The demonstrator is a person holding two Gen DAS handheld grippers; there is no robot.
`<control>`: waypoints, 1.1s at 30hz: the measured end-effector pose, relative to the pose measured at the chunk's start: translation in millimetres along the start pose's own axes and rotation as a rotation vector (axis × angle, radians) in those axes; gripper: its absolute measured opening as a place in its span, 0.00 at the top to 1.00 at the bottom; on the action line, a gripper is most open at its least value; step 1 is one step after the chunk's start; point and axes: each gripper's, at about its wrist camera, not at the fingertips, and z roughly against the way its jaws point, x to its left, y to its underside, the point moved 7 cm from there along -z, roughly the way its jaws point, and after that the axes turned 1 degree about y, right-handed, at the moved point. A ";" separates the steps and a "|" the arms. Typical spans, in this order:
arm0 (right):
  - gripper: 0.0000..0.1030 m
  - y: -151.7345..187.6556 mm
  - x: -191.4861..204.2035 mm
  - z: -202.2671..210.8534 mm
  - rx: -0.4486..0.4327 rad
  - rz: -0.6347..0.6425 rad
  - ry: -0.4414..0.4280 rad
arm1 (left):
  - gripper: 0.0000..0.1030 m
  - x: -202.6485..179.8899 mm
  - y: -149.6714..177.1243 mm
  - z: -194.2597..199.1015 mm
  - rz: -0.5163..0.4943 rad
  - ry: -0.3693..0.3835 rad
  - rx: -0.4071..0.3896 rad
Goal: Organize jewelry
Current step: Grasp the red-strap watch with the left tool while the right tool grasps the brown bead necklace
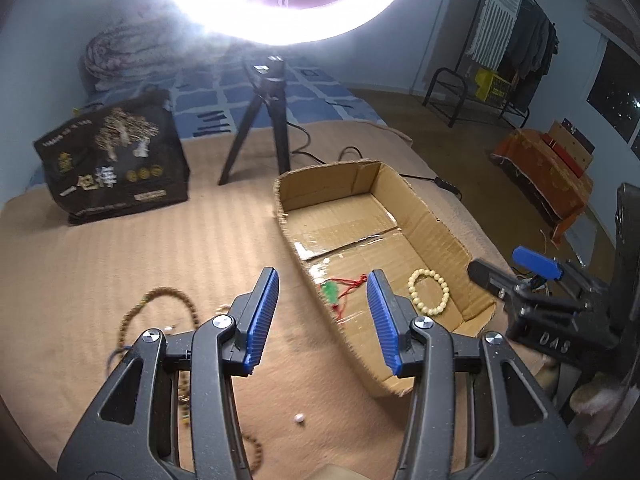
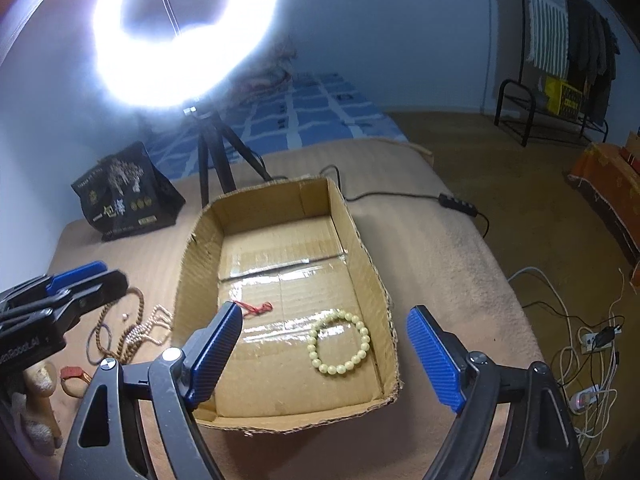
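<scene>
Brown bead necklace [image 1: 160, 308], light, limp, likely slippery, best pinched across one strand, lies on blanket [image 1: 120, 248] at nine o'clock of cardboard box [image 1: 440, 232]; left gripper [image 1: 324, 300] and right gripper [image 2: 324, 344] both agape, empty.

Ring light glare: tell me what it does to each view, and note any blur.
Left wrist view: the ring light blows out the top and hazes the quilt; the black bag looks slightly soft. Right wrist view: the glare whitens the upper left, and tape on the box floor reflects it.
</scene>
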 end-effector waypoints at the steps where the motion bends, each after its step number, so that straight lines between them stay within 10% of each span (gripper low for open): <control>1: 0.16 -1.8 2.1 2.5 -0.011 0.004 0.002 | 0.55 3.3 0.6 5.1 -0.001 -0.005 -0.005; 15: 0.01 -10.8 69.9 16.0 -0.023 0.116 -0.073 | 0.55 108.1 35.8 81.5 0.084 -0.125 -0.026; 33: 0.42 33.9 178.5 -20.6 0.208 0.199 -0.325 | 0.55 167.3 119.6 78.3 0.182 -0.075 0.125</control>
